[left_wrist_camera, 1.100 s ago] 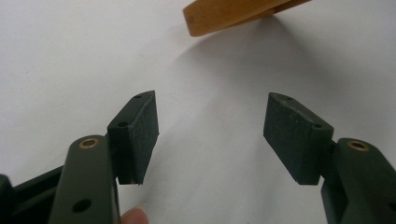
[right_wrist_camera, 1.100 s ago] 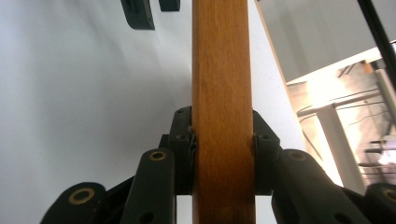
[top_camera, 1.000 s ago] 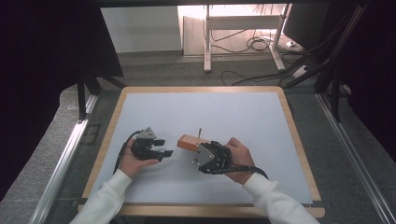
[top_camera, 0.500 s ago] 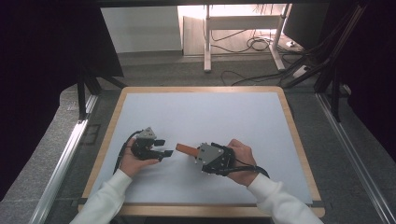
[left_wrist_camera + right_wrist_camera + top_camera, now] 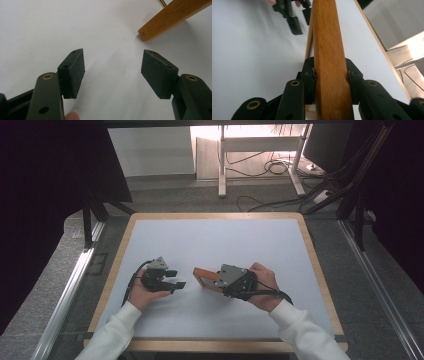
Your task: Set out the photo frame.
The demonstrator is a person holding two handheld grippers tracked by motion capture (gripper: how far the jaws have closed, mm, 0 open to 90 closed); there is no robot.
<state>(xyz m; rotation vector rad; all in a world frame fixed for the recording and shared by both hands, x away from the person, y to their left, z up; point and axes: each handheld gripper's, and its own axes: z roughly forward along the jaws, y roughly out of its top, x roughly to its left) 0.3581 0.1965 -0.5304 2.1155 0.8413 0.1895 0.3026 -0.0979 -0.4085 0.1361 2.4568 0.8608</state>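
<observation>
High view: a small orange-brown wooden frame (image 5: 204,278) is seen held just above the white table surface (image 5: 225,240), near its front middle, clamped at one end by the right gripper (image 5: 220,281). In the right gripper view, the black jaws are pressed against both faces of a wooden bar (image 5: 329,62) of that frame, with the bar running straight away from the camera; a firm grip is indicated. The left gripper (image 5: 179,279) is located close to the frame's free end, apart from it, and its padded jaws are shown standing wide with nothing between them in the left gripper view, where the bar end (image 5: 150,33) is visible ahead and to the right, tilted over the table. Several faults are judged possible from this position. Because the frame is gripped at one end only, it could pivot between the pads if it is swung quickly or knocked. If the left gripper is advanced off-line, the free end could be struck by one pad rather than received between both, and the frame could be twisted out of the right grip and dropped onto the table.
</observation>
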